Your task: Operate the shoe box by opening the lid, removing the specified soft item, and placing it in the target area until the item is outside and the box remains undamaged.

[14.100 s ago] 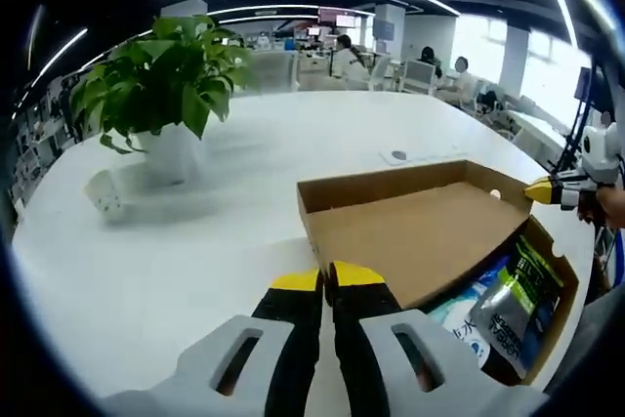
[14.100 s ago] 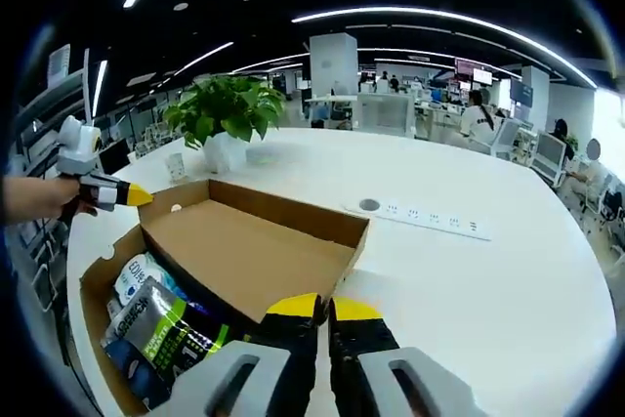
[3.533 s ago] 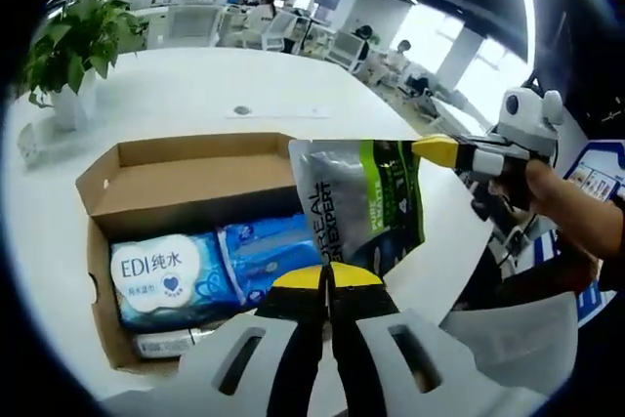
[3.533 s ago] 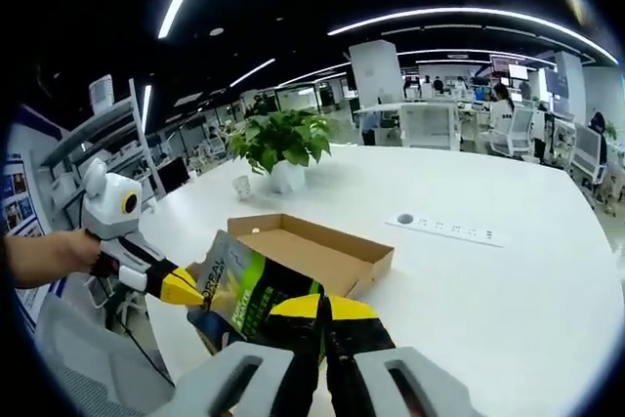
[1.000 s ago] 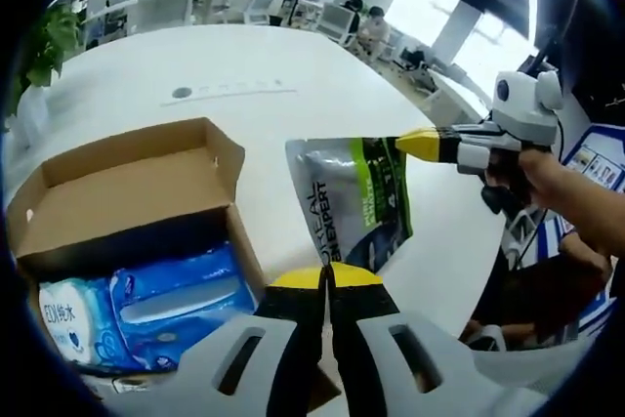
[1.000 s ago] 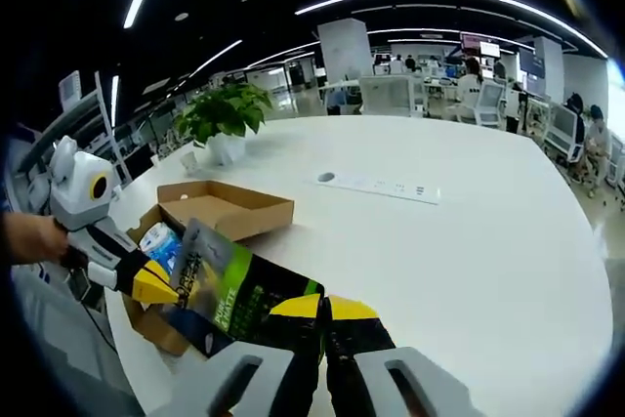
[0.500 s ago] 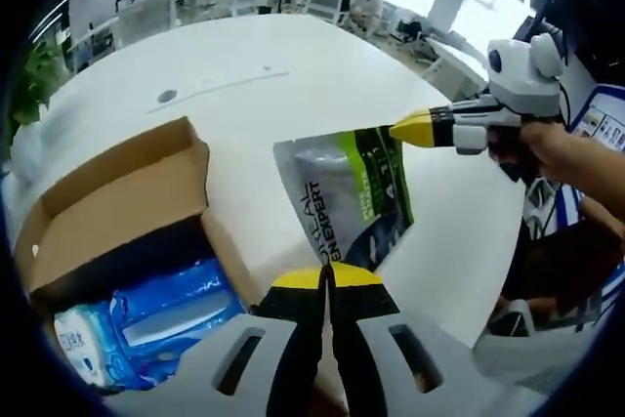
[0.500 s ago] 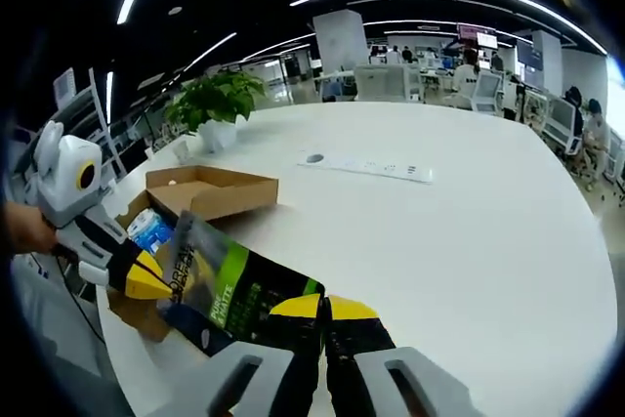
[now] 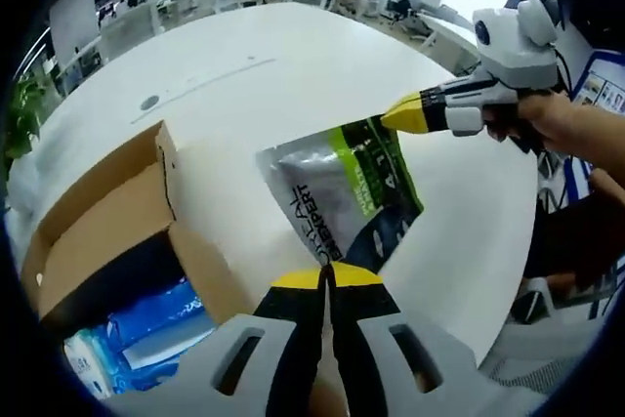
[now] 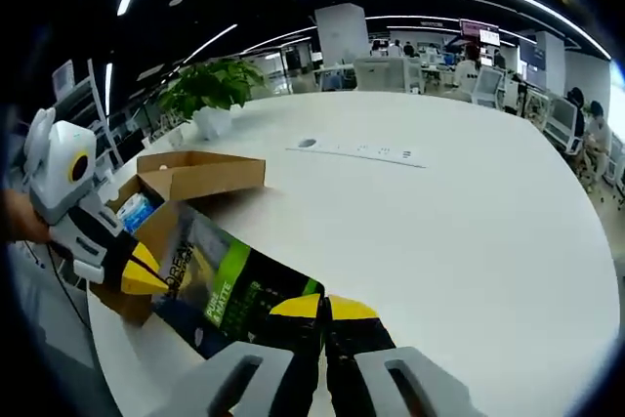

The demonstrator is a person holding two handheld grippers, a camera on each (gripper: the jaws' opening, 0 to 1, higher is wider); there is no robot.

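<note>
A silver, green and black soft pouch hangs over the white table, held at two opposite edges. My left gripper is shut on its near edge, and my right gripper is shut on its far corner. In the right gripper view the pouch stretches from my right gripper to the left gripper's yellow tip. The open brown shoe box lies to the left, lid folded back, with blue wipe packs inside.
A potted plant stands beyond the box. A white power strip lies across the table's middle. The table edge runs close under the pouch. Office desks and seated people fill the background.
Both grippers have carried the pouch further away from the box and lower over the bare tabletop. The box has slid toward the left of the left gripper view.
</note>
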